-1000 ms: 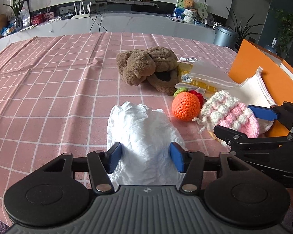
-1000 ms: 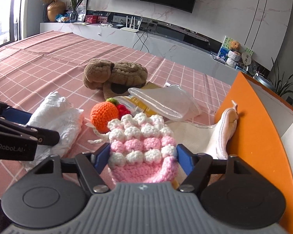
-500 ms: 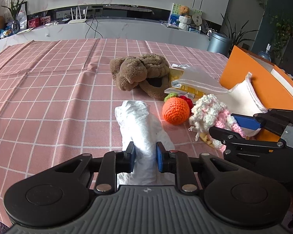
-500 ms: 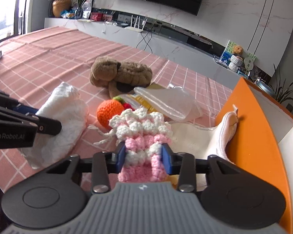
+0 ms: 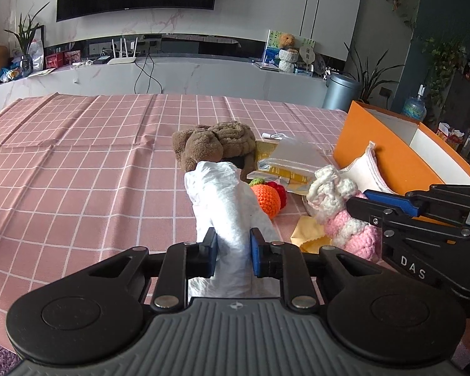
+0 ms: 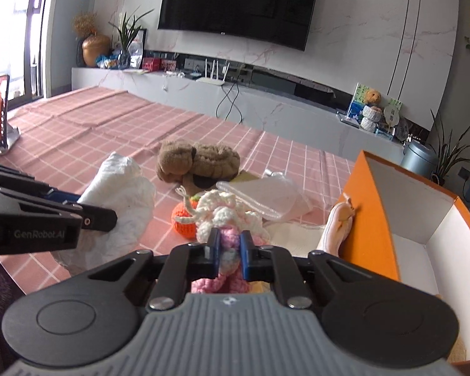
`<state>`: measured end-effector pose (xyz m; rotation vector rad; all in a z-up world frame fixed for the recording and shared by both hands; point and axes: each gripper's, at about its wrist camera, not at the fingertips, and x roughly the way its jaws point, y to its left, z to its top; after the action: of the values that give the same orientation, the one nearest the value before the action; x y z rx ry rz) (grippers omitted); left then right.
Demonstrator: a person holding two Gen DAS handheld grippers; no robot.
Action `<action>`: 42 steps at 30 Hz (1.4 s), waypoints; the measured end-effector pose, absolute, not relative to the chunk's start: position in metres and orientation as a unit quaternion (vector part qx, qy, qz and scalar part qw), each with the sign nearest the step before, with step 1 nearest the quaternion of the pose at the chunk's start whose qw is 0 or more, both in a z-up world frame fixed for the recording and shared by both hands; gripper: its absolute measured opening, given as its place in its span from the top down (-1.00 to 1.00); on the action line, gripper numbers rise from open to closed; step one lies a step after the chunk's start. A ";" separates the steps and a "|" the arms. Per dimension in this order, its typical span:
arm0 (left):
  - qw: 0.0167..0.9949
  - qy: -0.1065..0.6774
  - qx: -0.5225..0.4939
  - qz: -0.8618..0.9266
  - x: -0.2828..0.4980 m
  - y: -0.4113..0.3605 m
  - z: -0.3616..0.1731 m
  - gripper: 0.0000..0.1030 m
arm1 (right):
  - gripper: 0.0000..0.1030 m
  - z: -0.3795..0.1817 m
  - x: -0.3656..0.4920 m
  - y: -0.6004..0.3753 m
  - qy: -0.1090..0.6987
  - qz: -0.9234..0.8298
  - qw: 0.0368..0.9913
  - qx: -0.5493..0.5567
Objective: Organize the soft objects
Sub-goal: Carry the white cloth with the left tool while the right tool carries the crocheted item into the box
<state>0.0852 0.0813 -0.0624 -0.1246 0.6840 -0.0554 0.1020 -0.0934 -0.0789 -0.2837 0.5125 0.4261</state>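
Inspecting left wrist view: my left gripper (image 5: 233, 252) is clamped on the white cloth bundle (image 5: 225, 200), which is pinched narrow between the pads, having closed within the last second.
Left view, extra: my right gripper (image 5: 379, 202) shows side-on, biting the pink-and-white crochet piece (image 5: 338, 210); the yellow cloth (image 5: 308, 238) lies under it.
Right wrist view: jaws just closed, squeezing that crochet piece at mid-body.
Right view, extra: the orange box (image 6: 373, 219) shows its bare white interior, the likely destination.
Remaining: crochet orange (image 6: 183, 219) and brown plush (image 6: 197, 159) rest on the tablecloth (image 6: 78, 134).

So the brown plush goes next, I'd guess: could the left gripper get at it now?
Probably not yet: the left gripper is shut on the white cloth, which also lies in front of the brown plush.
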 end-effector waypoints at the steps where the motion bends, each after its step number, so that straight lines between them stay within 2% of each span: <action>1: 0.941 0.332 -0.061 -0.028 0.083 0.081 -0.060 0.55 | 0.80 -0.075 0.099 -0.095 0.245 0.209 0.937 -0.135; 13: 0.954 0.293 -0.052 -0.049 0.075 0.065 -0.023 0.55 | 0.81 -0.021 0.077 -0.131 0.205 0.219 0.951 -0.071; 15: 0.956 0.284 -0.050 -0.062 0.077 0.060 -0.014 0.55 | 0.88 -0.012 0.076 -0.140 0.199 0.211 0.955 -0.064; 23: 0.957 0.268 -0.044 -0.105 0.099 0.035 0.011 0.55 | 0.88 0.010 0.083 -0.174 0.189 0.189 0.962 -0.049; 42: 0.934 0.274 -0.004 -0.227 0.176 -0.073 0.031 0.55 | 0.89 0.029 0.138 -0.267 0.205 0.106 0.960 -0.156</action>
<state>0.1756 -0.0728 0.0309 -0.0089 0.5613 -0.4644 0.1382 -0.2669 0.0295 -0.3152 0.4164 0.2148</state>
